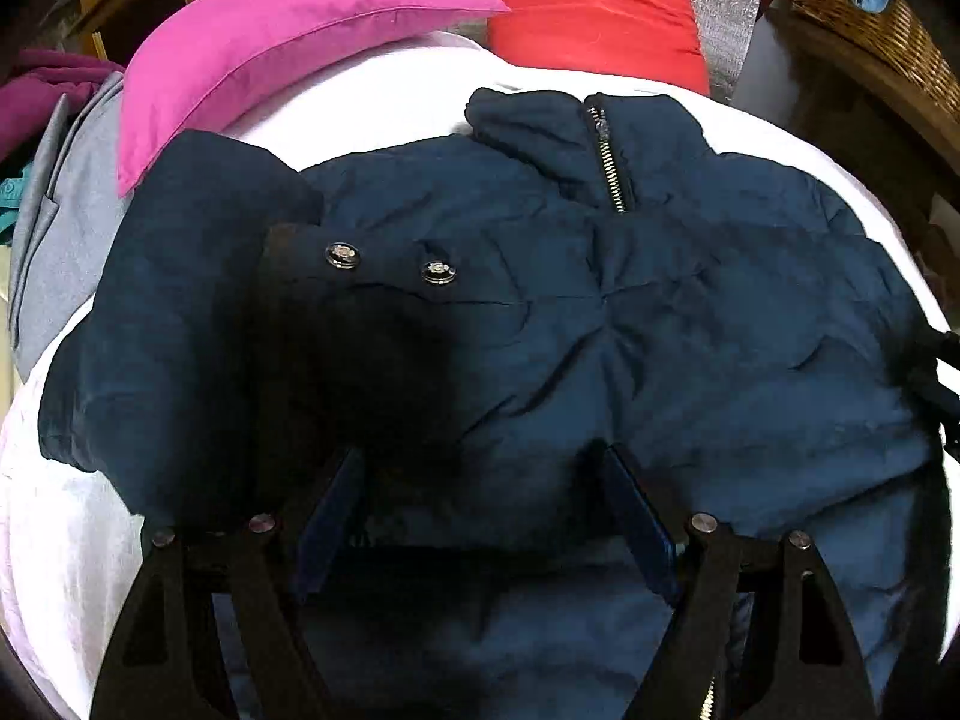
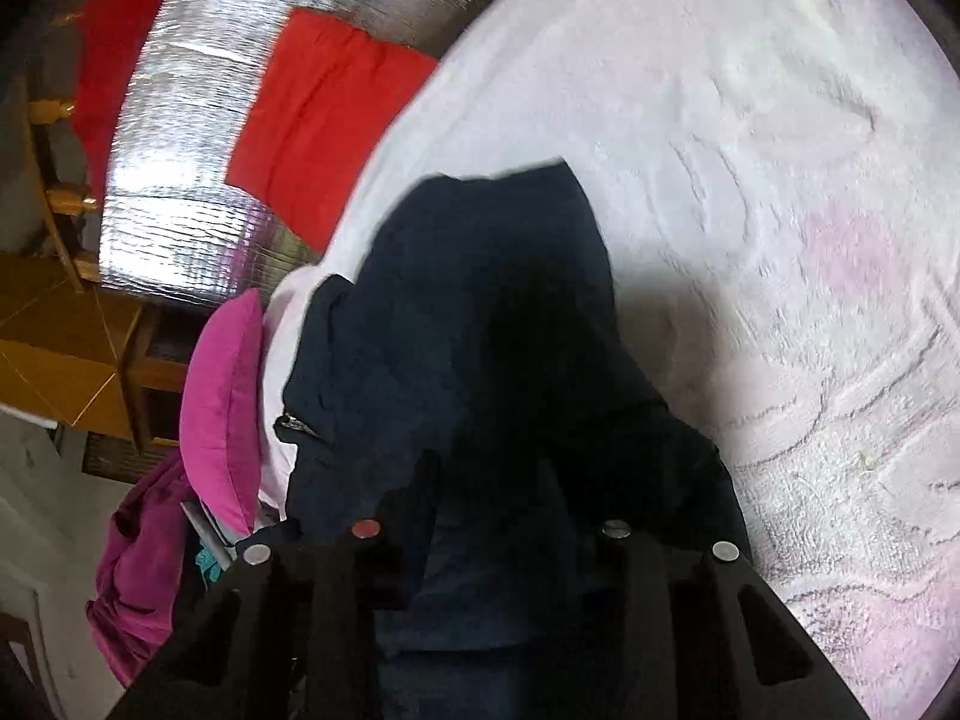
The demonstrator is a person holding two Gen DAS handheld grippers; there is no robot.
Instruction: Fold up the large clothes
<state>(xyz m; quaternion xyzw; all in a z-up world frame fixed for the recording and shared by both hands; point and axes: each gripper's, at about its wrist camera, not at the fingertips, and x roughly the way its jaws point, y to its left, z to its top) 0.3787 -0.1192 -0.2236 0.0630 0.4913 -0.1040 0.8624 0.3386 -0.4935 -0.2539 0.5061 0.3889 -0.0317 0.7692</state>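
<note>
A dark navy padded jacket (image 1: 600, 324) lies front up on a white bedspread (image 1: 384, 90), collar and zip at the far side. One sleeve is folded in over the chest, showing two metal snaps (image 1: 390, 261). My left gripper (image 1: 483, 480) hovers open just above the jacket's lower front, nothing between its blue pads (image 1: 636, 516). In the right wrist view a bunched part of the jacket (image 2: 480, 300) rises straight out of my right gripper (image 2: 492, 480). Its jaws stand narrow, closed on that fabric, with the fingertips lost in the dark cloth.
A pink pillow (image 1: 270, 42) lies at the far left of the bed and a red cushion (image 1: 594, 6) leans on a silver foil panel (image 2: 198, 138). Grey and magenta clothes (image 1: 54, 192) are heaped at the left edge. A wicker basket (image 1: 870, 18) stands at the right.
</note>
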